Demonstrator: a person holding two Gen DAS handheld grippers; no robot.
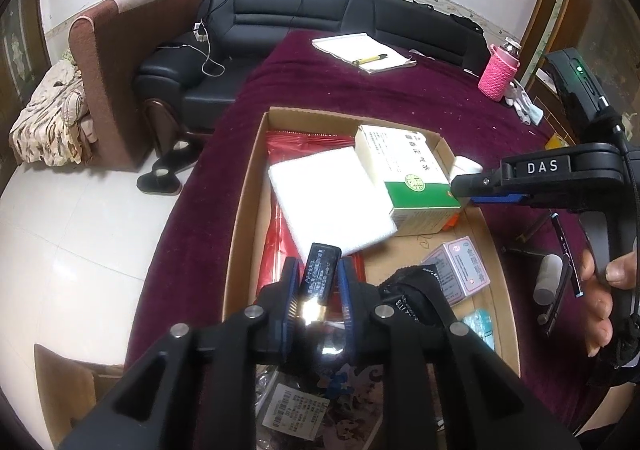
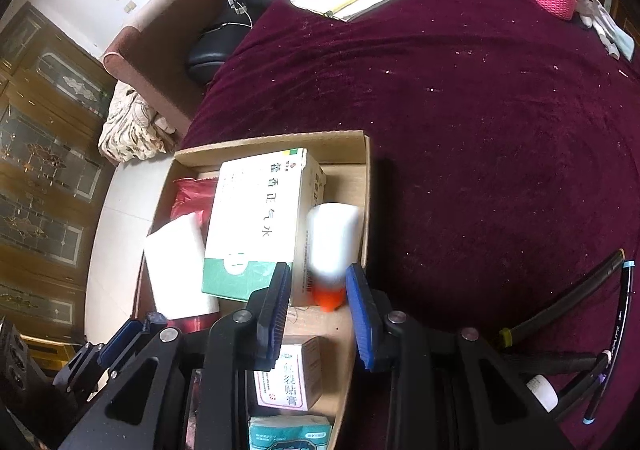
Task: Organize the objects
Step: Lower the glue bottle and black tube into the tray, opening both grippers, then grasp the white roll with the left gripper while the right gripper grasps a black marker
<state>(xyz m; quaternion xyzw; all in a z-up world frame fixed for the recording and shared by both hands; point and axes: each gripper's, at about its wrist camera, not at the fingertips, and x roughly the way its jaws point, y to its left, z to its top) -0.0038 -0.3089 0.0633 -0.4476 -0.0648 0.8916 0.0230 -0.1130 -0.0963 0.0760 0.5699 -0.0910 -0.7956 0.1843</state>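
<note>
A cardboard box (image 1: 248,186) on the maroon tablecloth holds a white-and-green medicine carton (image 1: 408,174), a white pad (image 1: 328,198), a red packet (image 1: 280,146) and a small pink-white carton (image 1: 460,270). My left gripper (image 1: 320,282) is shut on a small black tube (image 1: 320,274) above the box. My right gripper (image 2: 318,286) is open above the box (image 2: 360,142); a blurred white bottle with an orange cap (image 2: 332,250) lies between its fingers, beside the medicine carton (image 2: 256,222). It shows from the side in the left wrist view (image 1: 472,186).
Pens and a small bottle (image 2: 576,322) lie on the cloth right of the box. A notepad with a pen (image 1: 364,52) and a pink-sleeved bottle (image 1: 498,72) sit at the far edge. A black sofa (image 1: 280,18) stands behind.
</note>
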